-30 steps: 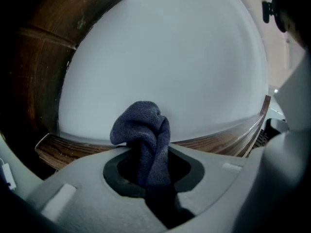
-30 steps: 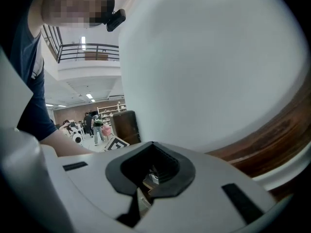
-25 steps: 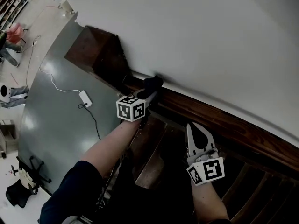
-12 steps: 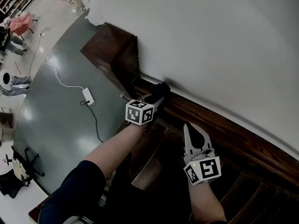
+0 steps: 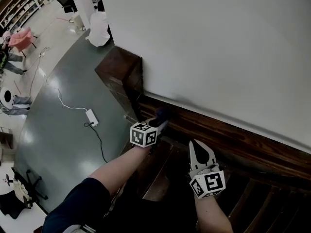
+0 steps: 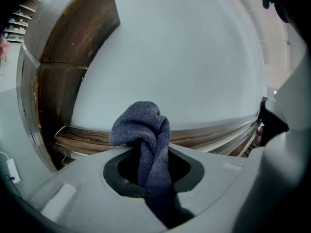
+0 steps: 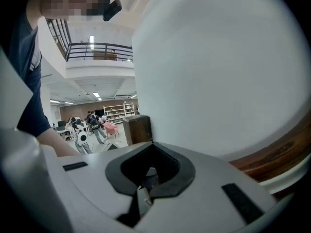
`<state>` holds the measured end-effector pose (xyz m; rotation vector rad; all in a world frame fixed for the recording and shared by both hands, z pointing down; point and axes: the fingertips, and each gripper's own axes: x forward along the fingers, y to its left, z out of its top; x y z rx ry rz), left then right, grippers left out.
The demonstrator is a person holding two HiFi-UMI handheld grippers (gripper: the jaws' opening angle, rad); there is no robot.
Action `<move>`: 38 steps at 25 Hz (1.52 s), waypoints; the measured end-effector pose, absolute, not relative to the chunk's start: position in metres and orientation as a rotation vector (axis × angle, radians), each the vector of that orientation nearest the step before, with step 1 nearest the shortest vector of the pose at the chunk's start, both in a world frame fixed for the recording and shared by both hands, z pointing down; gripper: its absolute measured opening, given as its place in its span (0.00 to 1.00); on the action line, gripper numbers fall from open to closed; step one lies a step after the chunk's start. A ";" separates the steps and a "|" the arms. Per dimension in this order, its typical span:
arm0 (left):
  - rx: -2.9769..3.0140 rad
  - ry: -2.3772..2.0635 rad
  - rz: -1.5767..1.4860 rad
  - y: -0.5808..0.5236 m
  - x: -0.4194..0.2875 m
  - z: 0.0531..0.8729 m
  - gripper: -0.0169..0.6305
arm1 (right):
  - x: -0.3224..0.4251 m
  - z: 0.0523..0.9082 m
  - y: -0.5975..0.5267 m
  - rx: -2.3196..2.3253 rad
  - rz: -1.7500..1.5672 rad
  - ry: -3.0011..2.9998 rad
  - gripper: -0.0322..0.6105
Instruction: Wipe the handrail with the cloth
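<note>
The left gripper (image 5: 159, 123) (image 6: 146, 154) is clamped on the cloth (image 5: 162, 113) (image 6: 141, 127). The cloth's lower part is swallowed between the jaws, and only a bunched grey-blue knot stands out beyond the tips. In the head view that knot is a dark smudge against the handrail (image 5: 228, 135) (image 6: 214, 136); it sits at the rail, but whether it presses on the wood cannot be told. The rail's underside and the space below both grippers are nearly black. Only faint wooden stair treads (image 5: 160, 178) show there.

The right gripper (image 5: 195, 147) (image 7: 151, 152) has its jaws pressed together with nothing between them. It hangs in the air just short of the handrail (image 7: 277, 154), to the right of the left gripper and apart from it. Its own body fills the lower half of its view and hides what lies under it.

Ahead of both grippers, the white wall (image 5: 218, 47) rises straight from the rail's far edge. To the left of the left gripper the rail ends near a dark newel post (image 5: 121, 72) (image 7: 137, 128). To the right of the right gripper the rail runs on bare and is cut off at the frame's edge. Well beyond the post, a grey floor (image 5: 58, 144) spreads out, with a white cable and adapter (image 5: 91, 116) lying on it.
</note>
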<state>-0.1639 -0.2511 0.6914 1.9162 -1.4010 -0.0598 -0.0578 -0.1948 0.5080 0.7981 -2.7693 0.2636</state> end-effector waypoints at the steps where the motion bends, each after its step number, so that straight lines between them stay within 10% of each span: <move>1: 1.940 -1.392 -0.067 -0.239 -0.163 0.677 0.15 | -0.057 0.499 -0.186 0.814 0.261 -2.770 0.06; 38: 2.661 -1.038 -0.235 0.116 -0.069 0.408 0.15 | -0.021 0.415 0.104 0.983 0.227 -2.815 0.06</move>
